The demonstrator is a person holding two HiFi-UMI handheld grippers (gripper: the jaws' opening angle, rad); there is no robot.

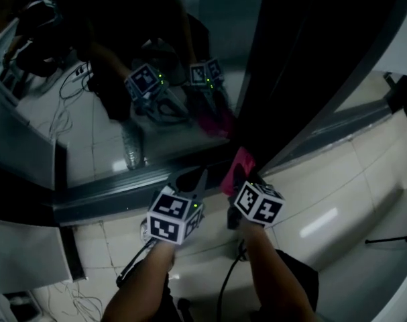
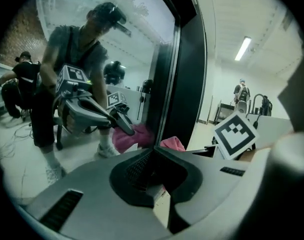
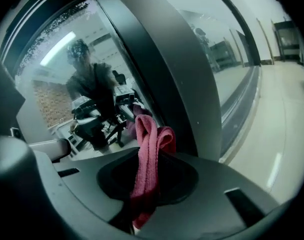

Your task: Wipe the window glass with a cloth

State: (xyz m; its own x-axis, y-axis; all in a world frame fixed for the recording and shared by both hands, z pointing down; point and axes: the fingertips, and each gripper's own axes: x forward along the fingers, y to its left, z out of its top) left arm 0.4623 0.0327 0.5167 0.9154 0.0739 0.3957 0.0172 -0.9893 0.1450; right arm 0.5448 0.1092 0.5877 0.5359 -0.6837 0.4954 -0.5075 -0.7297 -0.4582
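Observation:
A pink cloth (image 1: 241,161) hangs folded from my right gripper (image 1: 238,174), which is shut on it right at the foot of the window glass (image 1: 116,106), beside the dark upright frame post (image 1: 290,66). In the right gripper view the cloth (image 3: 146,134) runs up between the jaws of that gripper (image 3: 152,158) towards the glass (image 3: 81,69). My left gripper (image 1: 199,180) sits just left of it, shut with nothing in it. From the left gripper view, its tips (image 2: 153,152) meet before the cloth (image 2: 173,143). The glass mirrors both grippers.
The window's lower frame (image 1: 116,194) runs across in front of my grippers. A plastic bottle (image 1: 131,146) and loose cables (image 1: 69,89) show in the glass. Cables (image 1: 76,304) lie on the tiled floor by my feet, and a stand's leg (image 1: 391,239) reaches in at right.

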